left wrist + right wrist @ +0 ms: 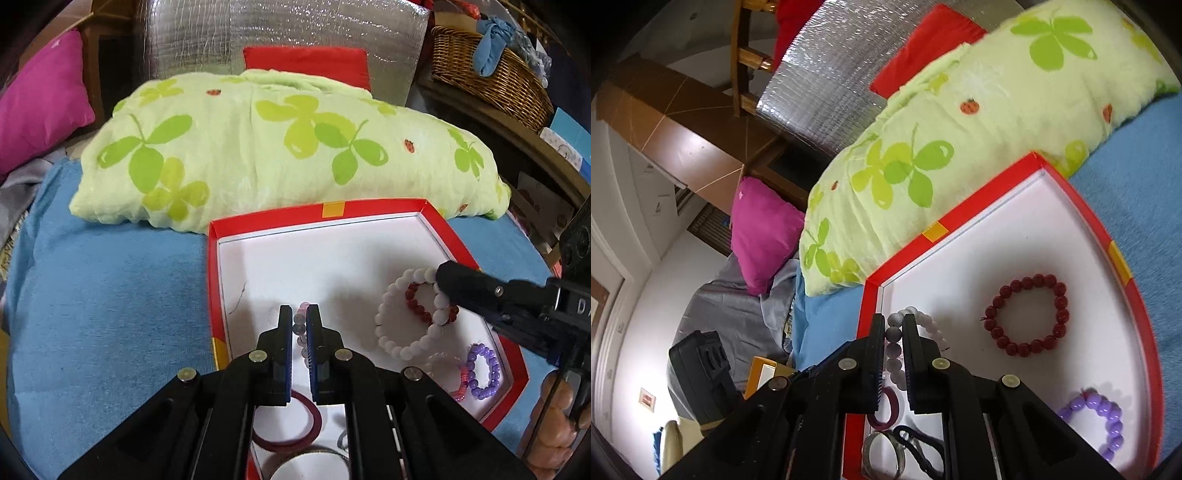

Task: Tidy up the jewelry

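Right gripper point(894, 328) jaws clamped on white bracelet point(406, 314), frame right; left gripper point(298, 321) jaws probably pinching pastel bracelet point(301, 325), centre.

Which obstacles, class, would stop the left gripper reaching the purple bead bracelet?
Probably none: the purple bead bracelet lies uncovered in the red box. But the left gripper already holds a pastel bead bracelet.

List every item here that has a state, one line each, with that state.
Left claw: closed on a pale pink-grey bead bracelet.
Right claw: closed on the white bead bracelet.
Red box lid: open side up, lying on the blue sheet.
Dark red bead bracelet: lying flat in the lid.
Purple bead bracelet: flat in the lid, free.
Maroon ring bangle: flat, beneath the left claw.
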`<state>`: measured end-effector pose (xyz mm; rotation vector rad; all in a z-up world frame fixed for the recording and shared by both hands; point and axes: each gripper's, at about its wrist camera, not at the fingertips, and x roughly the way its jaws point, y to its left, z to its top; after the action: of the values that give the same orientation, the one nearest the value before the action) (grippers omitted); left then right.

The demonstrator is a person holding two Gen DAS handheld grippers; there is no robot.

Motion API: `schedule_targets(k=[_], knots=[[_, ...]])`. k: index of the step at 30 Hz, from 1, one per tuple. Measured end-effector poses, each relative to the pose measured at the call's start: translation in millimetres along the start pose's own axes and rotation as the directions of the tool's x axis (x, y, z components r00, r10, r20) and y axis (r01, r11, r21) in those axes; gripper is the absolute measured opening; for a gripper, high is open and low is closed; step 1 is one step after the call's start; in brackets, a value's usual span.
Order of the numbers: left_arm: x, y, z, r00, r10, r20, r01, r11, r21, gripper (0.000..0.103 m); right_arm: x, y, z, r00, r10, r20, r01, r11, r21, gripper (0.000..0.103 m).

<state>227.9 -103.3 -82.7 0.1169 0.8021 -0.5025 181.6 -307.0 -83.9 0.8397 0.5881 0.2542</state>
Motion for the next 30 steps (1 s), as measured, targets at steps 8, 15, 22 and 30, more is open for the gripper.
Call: schedule_targets(k=[8, 15, 22, 30], knots=[[17.7, 1.7, 4.9, 0.999, -0.016, -0.039, 0.016, 1.000, 0.002, 0.008, 19.3, -12.1, 4.5, 0.997, -0.067, -0.037, 0.068, 0.997, 0.021, 0.011], [30.0, 1.7, 8.5, 0.996, 0.042, -0.078, -0.041, 0.999, 0.005, 0.008, 22.4, -19.4, 8.5, 0.993, -0.107, -0.047, 0.109, 0.994, 0.028, 0.014], [8.5, -4.3, 14.5, 0.993, 0.113, -0.020, -0.112, 0.993, 0.024, 0.044, 9.9, -17.6, 11.5, 0.988, -0.148, -0.030, 0.149, 0.989, 0.021, 0.033], [-31.5, -18.8, -0.3, 0.974, 0.225, 0.036, -0.227, 0.972, 0.067, 0.060, -22.0, -5.4, 12.2, 0.989, -0.138, 0.056, 0.139, 0.990, -0.021, 0.035]])
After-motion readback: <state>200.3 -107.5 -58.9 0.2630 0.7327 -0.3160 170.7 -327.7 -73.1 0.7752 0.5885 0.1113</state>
